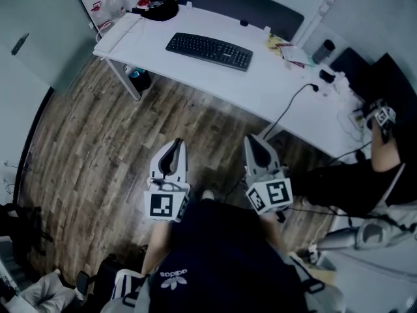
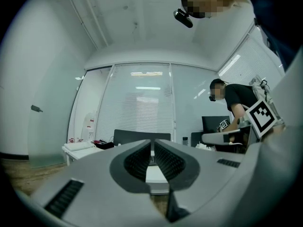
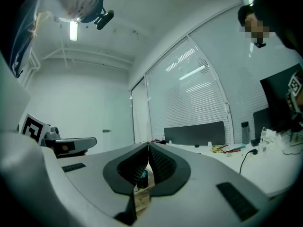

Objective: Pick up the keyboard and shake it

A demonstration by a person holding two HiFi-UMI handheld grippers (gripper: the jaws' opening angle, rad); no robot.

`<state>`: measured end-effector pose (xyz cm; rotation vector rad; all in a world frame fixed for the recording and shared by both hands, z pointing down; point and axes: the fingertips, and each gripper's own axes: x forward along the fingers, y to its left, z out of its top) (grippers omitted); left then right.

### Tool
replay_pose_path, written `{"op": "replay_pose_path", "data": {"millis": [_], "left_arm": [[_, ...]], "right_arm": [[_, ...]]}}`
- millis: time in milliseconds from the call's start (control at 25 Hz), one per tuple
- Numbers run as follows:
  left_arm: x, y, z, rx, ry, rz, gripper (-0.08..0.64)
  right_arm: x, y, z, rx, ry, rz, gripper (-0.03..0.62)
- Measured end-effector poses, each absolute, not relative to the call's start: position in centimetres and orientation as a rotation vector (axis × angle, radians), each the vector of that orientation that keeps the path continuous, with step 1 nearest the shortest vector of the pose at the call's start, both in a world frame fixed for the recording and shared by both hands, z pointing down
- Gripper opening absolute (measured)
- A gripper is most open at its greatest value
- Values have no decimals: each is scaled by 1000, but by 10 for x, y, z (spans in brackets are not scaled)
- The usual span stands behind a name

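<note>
The keyboard (image 1: pixel 208 50) is black against the white desk (image 1: pixel 267 93). A black cable (image 1: pixel 291 103) crosses the desk, and a dark grey panel (image 1: pixel 238 4) stands behind it. The floor (image 1: pixel 91 149) beside the desk has brown wood-grain planks. The left gripper (image 1: pixel 176 142) and right gripper (image 1: pixel 251 139) are pale grey with black ribbed pads (image 2: pixel 137 162) and black-and-white square markers.

White table (image 1: pixel 273 90), black keyboard (image 1: pixel 208 50) on it, papers (image 1: pixel 292 52); cable (image 1: pixel 290 106)

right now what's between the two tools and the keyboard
Head view: only bare wooden floor and the near edge of the white desk lie between the left tool, the right tool and the keyboard. Both tools are shut, empty.
</note>
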<state>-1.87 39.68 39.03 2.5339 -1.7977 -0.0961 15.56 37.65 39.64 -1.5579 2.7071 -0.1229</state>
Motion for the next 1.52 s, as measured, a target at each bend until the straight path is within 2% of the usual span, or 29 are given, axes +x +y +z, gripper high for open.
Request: {"op": "replay_pose_path", "data": {"millis": [360, 1120, 1520], "left_arm": [[-16, 378, 396, 2515, -1772, -108, 17], [-106, 233, 391, 2688, -1563, -32, 17], [-123, 188, 409, 2690, -1440, 3, 15]], "right_arm": [[155, 357, 402, -1554, 2711, -161, 5], [58, 234, 397, -1665, 2670, -176, 5], [51, 201, 417, -1803, 2604, -241, 5]]}}
